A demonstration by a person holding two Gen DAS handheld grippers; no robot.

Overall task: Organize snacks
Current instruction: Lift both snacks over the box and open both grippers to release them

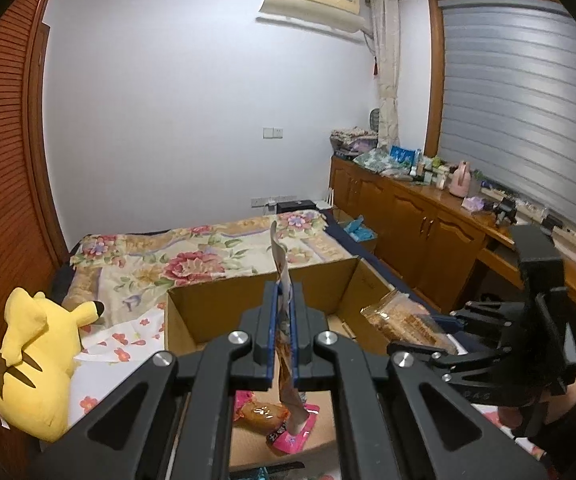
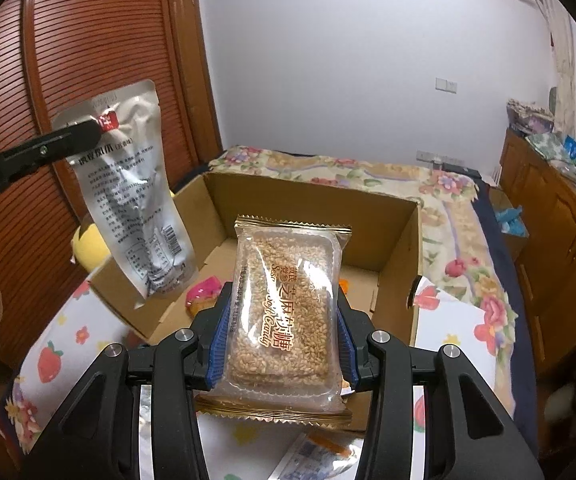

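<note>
An open cardboard box point(image 1: 224, 300) point(image 2: 399, 236) sits on the bed. My left gripper point(image 1: 282, 320) is shut on a flat silver snack pouch point(image 1: 282, 280) point(image 2: 136, 200), held edge-on above the box's near left side. My right gripper point(image 2: 284, 340) point(image 1: 447, 336) is shut on a clear pack of sesame candy point(image 2: 284, 308) point(image 1: 403, 320), just over the box's near edge. A pink-wrapped snack point(image 1: 291, 432) point(image 2: 204, 290) and an orange-wrapped snack point(image 1: 264, 414) lie on the box floor.
A yellow plush toy point(image 1: 32, 360) lies left of the box on a floral bedsheet point(image 1: 192, 260). A wooden cabinet point(image 1: 407, 216) crowded with items runs along the right under the window. A louvred wooden wardrobe point(image 2: 88, 40) stands at the left. More packets point(image 2: 319, 456) lie below my right gripper.
</note>
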